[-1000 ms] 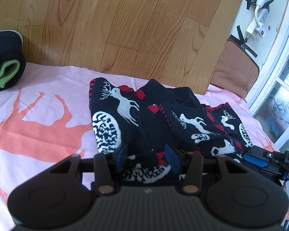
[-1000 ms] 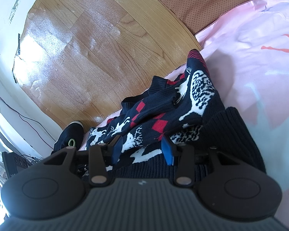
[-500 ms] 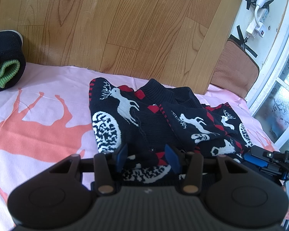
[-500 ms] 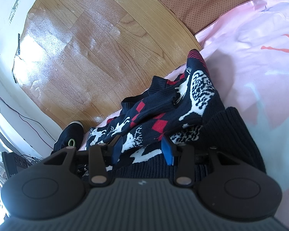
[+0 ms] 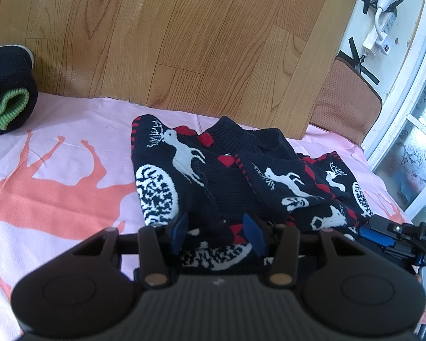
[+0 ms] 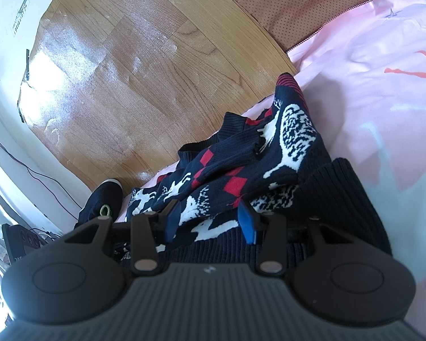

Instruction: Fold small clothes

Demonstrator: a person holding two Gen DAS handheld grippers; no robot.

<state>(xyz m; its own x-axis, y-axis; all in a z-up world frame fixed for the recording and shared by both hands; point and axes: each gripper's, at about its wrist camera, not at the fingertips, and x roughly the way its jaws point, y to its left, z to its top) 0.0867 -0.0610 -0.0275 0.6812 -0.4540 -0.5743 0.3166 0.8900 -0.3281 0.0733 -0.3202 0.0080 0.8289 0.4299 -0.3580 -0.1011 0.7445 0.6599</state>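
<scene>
A small navy sweater point(image 5: 230, 182) with white reindeer and red diamonds lies on a pink cloth point(image 5: 56, 187), its sleeves folded over the body. It also shows in the right wrist view point(image 6: 241, 170). My left gripper point(image 5: 217, 234) is open, its blue pads straddling the near hem at the sweater's lower left. My right gripper point(image 6: 210, 221) is open over the ribbed hem at the sweater's other lower corner. The right gripper's blue tip shows in the left wrist view point(image 5: 375, 231).
A rolled dark garment with green lining point(image 5: 5, 93) lies at the cloth's far left corner. A wooden floor point(image 5: 184, 37) lies beyond the cloth. A brown cushion point(image 5: 346, 102) and a power strip point(image 5: 380, 37) sit by the white wall at right.
</scene>
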